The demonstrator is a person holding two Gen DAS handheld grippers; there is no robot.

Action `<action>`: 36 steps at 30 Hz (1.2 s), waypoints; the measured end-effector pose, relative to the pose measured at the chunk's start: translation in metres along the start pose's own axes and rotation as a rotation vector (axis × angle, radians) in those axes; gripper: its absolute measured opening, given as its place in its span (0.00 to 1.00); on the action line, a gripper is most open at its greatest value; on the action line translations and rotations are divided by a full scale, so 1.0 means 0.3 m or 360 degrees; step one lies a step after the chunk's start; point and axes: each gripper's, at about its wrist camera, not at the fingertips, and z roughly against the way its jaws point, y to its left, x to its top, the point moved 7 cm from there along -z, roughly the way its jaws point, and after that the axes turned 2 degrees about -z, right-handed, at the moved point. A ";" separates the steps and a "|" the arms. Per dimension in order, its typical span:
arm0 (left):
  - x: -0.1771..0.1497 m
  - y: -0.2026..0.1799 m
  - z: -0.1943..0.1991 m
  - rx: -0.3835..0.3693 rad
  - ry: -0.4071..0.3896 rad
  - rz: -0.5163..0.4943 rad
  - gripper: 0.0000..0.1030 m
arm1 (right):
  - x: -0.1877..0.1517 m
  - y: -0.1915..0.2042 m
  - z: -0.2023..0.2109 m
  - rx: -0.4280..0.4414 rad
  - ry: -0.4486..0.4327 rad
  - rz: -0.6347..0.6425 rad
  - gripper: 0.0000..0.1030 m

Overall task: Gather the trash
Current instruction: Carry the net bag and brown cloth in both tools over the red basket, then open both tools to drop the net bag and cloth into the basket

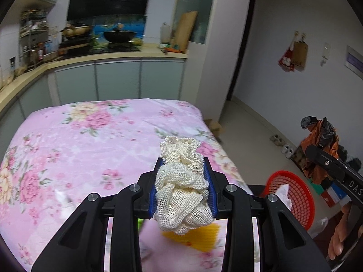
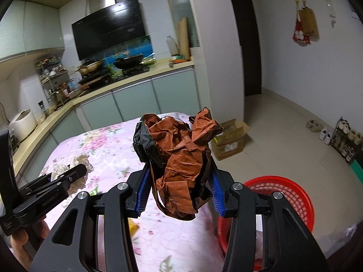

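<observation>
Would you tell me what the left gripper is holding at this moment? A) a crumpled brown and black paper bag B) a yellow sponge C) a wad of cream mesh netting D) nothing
C: the left gripper has its blue pads closed on the wad of cream mesh netting, while the crumpled brown bag sits in the right gripper.
</observation>
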 end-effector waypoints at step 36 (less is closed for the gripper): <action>-0.217 -0.746 -0.311 -0.0557 0.0455 -0.0421 0.31 | -0.166 -0.577 0.073 -0.0486 0.0147 -0.0355 0.43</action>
